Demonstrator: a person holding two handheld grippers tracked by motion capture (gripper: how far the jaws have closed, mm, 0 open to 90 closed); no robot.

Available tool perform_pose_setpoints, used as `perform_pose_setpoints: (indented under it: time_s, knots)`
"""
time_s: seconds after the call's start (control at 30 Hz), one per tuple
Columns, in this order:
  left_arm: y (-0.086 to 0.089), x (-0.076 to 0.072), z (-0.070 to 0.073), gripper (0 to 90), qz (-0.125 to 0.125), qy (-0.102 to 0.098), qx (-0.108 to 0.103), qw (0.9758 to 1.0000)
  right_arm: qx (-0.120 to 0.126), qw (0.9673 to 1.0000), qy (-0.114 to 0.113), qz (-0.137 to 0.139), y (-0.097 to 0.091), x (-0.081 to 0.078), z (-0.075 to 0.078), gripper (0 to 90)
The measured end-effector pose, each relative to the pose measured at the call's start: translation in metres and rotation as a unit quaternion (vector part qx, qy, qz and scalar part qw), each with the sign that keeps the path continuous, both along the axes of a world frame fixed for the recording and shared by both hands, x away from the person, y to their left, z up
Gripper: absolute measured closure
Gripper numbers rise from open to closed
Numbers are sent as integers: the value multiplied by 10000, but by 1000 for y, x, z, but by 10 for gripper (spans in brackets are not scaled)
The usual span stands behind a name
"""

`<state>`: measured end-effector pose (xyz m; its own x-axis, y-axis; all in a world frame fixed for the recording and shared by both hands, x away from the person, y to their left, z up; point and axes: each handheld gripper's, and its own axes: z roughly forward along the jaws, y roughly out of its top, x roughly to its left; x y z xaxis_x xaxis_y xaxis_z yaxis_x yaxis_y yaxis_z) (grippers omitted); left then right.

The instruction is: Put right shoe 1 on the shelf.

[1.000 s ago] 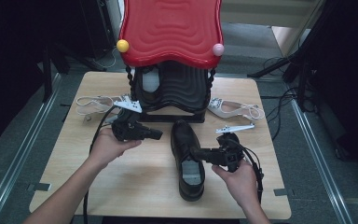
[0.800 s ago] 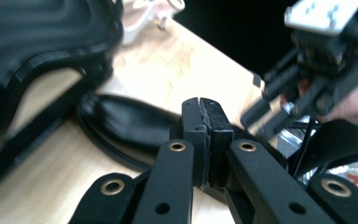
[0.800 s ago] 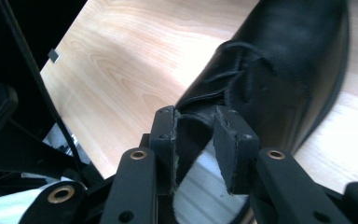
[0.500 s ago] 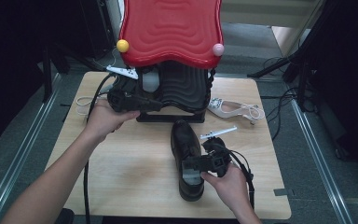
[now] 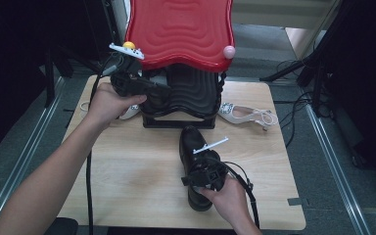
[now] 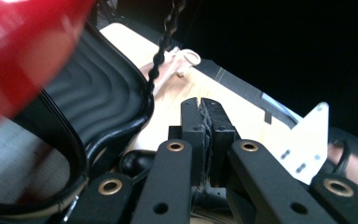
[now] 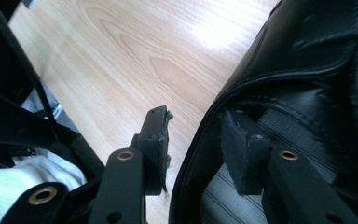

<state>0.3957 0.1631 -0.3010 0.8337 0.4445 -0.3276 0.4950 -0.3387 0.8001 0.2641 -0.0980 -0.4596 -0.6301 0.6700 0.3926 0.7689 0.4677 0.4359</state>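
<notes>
A black leather shoe (image 5: 192, 142) lies on the wooden table (image 5: 127, 166), toe toward the rack. My right gripper (image 5: 199, 177) sits over its opening. In the right gripper view the jaws (image 7: 196, 126) straddle the shoe's side wall (image 7: 205, 140), one pad outside and one inside, not pressing. They have just been opening. My left gripper (image 5: 164, 90) is raised at the left side of the black ribbed rack (image 5: 191, 93) under its red top (image 5: 178, 29). Its jaws (image 6: 204, 116) are shut with nothing between them.
A white sandal (image 5: 247, 115) lies right of the rack, also seen as a sandal (image 6: 177, 65) in the left gripper view. Another white sandal (image 5: 127, 112) lies left of the rack, partly under my left hand. A yellow ball (image 5: 128, 45) and a pink ball (image 5: 229, 51) sit on the red top's corners.
The left gripper rose from the table up to the rack's left side. The right gripper moved left onto the black shoe's opening and its jaws widened.
</notes>
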Motion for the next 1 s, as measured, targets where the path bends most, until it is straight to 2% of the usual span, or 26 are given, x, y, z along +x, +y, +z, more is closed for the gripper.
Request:
perform_pose_setpoints:
  time_s: [0.1, 0.17, 0.4, 0.5, 0.6, 0.73, 0.83, 0.93, 1.0]
  knots:
    - [1, 4, 7, 895, -59, 34, -132, 9999, -148, 9999, 35, -62, 5, 0, -9, 635]
    - [0, 6, 13, 896, -37, -22, -76, 10000, -255, 9996, -32, -88, 8, 1, -13, 635]
    - [-2, 14, 43, 895, 168, -293, 9, 9994, -330, 9994, -35, -138, 13, 5, -20, 636]
    - [-4, 19, 56, 895, 252, -419, 66, 9988, -375, 9991, -139, -116, 14, 4, -21, 661]
    - [-8, 24, 65, 895, 304, -573, 165, 9978, -366, 9992, -134, -125, 12, 4, -22, 708]
    - [-11, 34, 72, 895, 357, -620, 64, 9974, -299, 9994, -46, -157, 9, 7, -22, 755]
    - [-16, 42, 75, 895, 463, -641, 213, 9966, -260, 9995, -7, -165, 6, 8, -22, 785]
    - [-20, 47, 76, 895, 508, -670, 374, 9958, -260, 9995, -58, -165, 1, 6, -19, 821]
    - [-22, 48, 77, 896, 506, -734, 387, 9953, -202, 9996, -105, -192, -5, 5, -16, 841]
